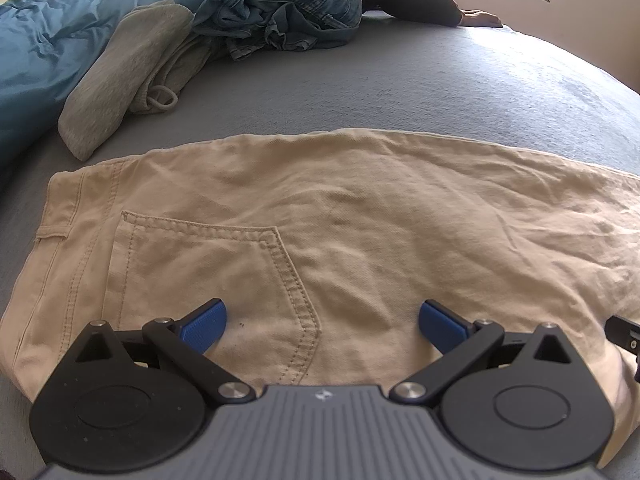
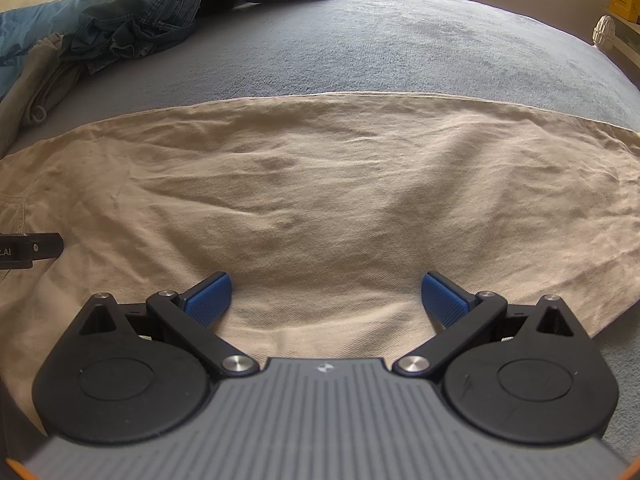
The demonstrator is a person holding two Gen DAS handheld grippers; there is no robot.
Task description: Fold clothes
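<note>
The left hand-held gripper [image 1: 322,322] hovers with jaws spread wide over the back pocket [image 1: 208,276] of the beige trousers [image 1: 360,216], gripping nothing. The right hand-held gripper [image 2: 325,300], equally wide apart and empty, hangs over the trouser leg laid flat on the bed [image 2: 360,40].

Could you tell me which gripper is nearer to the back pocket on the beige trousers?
Left. The left gripper hangs open right over the back pocket; the right gripper, also open, sits further along the trousers, over plain fabric.
</note>
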